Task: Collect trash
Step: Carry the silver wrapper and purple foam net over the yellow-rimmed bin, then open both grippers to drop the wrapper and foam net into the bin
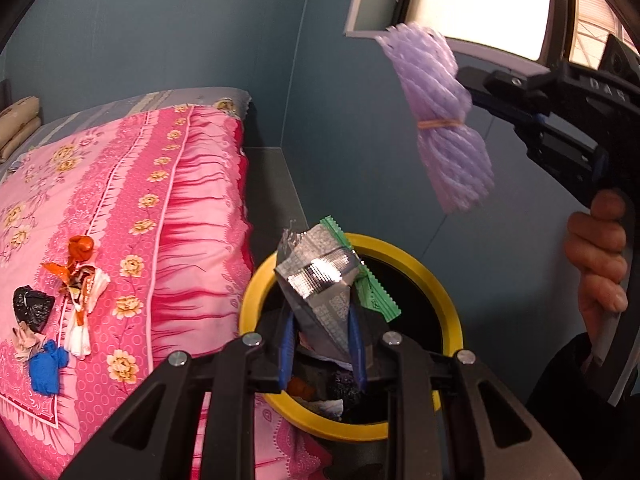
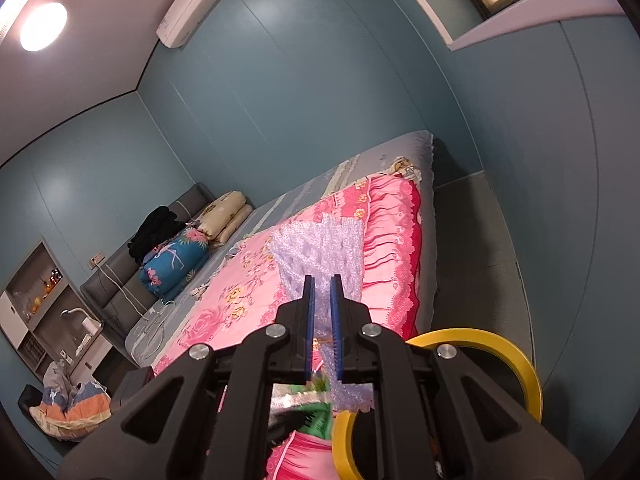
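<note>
Above the yellow-rimmed bin (image 1: 448, 300), the left gripper (image 1: 322, 344) pinches a light, crinkly foil wrapper (image 1: 320, 280) (the right gripper (image 2: 322, 312) clamps a soft purple net bundle (image 1: 436, 120)).

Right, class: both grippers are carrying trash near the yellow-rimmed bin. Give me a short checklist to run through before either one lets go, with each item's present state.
1. Left gripper shut on the silver wrapper: ok.
2. Silver wrapper over the bin mouth: ok.
3. Right gripper shut on the purple mesh bundle: ok.
4. Purple mesh bundle over the bin mouth: not ok, it looks off to the side.
5. Room left in the bin: cannot tell.
6. Bed cleared of trash: not ok.
</note>
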